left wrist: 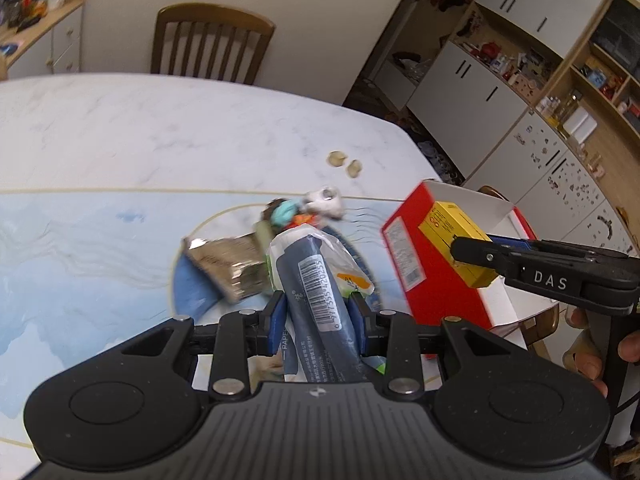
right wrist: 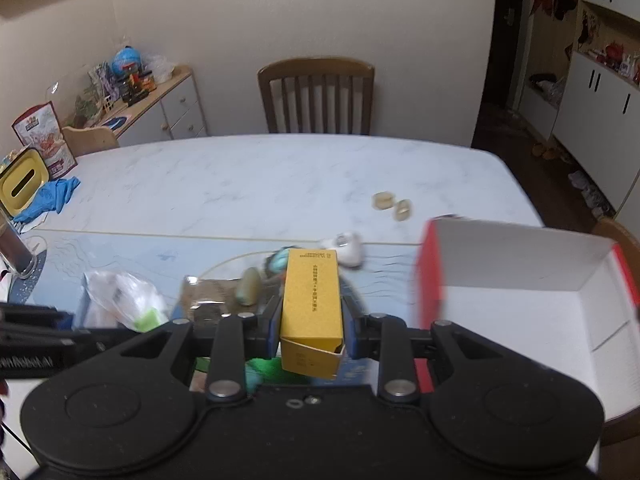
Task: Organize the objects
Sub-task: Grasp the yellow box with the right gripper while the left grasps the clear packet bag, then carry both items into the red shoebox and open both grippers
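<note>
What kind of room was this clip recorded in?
Most likely a home dining room: a white marble-look dining table, a slatted wooden chair against the wall, and white-door wooden storage cabinets crowded with household items.

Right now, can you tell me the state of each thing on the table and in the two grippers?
left gripper: shut on the tissue pack
tissue pack: held, lifted off the table
right gripper: shut on the yellow box
yellow box: held, near end flap open
red box: open, inside white and empty where visible
foil packet: lying flat on the mat
</note>
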The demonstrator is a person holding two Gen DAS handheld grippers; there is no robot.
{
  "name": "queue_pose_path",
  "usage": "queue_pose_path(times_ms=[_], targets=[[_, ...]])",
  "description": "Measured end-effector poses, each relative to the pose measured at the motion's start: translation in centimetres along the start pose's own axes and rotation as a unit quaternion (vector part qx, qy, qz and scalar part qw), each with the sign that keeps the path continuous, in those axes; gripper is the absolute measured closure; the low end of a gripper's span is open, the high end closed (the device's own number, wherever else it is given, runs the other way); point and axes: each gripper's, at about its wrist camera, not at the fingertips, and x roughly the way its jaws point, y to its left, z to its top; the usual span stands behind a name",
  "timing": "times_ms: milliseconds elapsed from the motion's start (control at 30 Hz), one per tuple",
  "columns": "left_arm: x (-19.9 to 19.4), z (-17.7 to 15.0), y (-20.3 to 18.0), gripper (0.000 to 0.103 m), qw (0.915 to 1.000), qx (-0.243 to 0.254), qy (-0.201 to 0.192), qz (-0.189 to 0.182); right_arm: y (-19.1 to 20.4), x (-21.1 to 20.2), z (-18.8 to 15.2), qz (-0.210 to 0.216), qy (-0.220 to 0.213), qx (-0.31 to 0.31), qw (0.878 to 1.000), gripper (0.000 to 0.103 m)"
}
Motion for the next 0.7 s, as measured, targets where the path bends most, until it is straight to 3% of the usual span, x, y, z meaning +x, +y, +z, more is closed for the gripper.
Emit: queue_pose_path(times_ms=[333,700], targets=[[3.3,2.6,-10.3,0.070,0.9987,0.050,-0.006,-0.004,-10.2,-2.9,-1.8,-0.021,-0.012,0.019,1.000,0.075],[10.0,5.2,-20.7,0.070,0.9918,0.124,0.031,0.001,-19.0,-2.6,-4.3,-0.049,-0.004,0.035,0.998,0.075]])
